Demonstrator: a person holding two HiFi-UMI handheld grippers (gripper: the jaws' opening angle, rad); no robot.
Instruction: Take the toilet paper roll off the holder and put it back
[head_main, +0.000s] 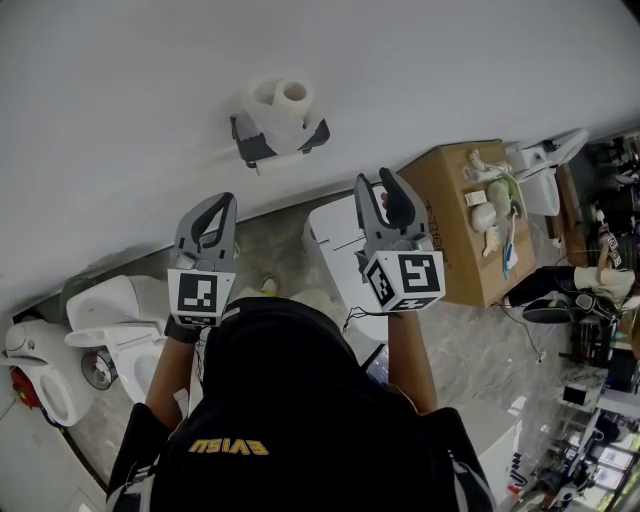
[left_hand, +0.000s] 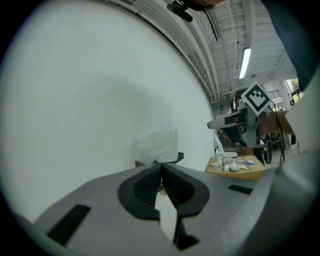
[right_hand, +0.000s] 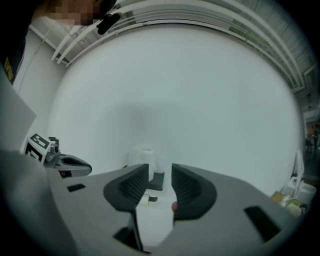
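Head view, arms raised toward toilet paper roll (head_main: 281, 106), left claw (head_main: 224, 203) pressed together, right claw (head_main: 373, 183) slightly spread

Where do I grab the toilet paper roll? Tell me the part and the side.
Grip the toilet paper roll across its curved outer surface, coming in from the room side. It appears to stand core-up on the holder against the wall, so only its front and flanks look free.

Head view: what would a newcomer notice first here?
The toilet paper roll sits on its holder on the white wall. Below it, the left gripper and right gripper both point toward it, neither touching. A cardboard box with small items stands at right.
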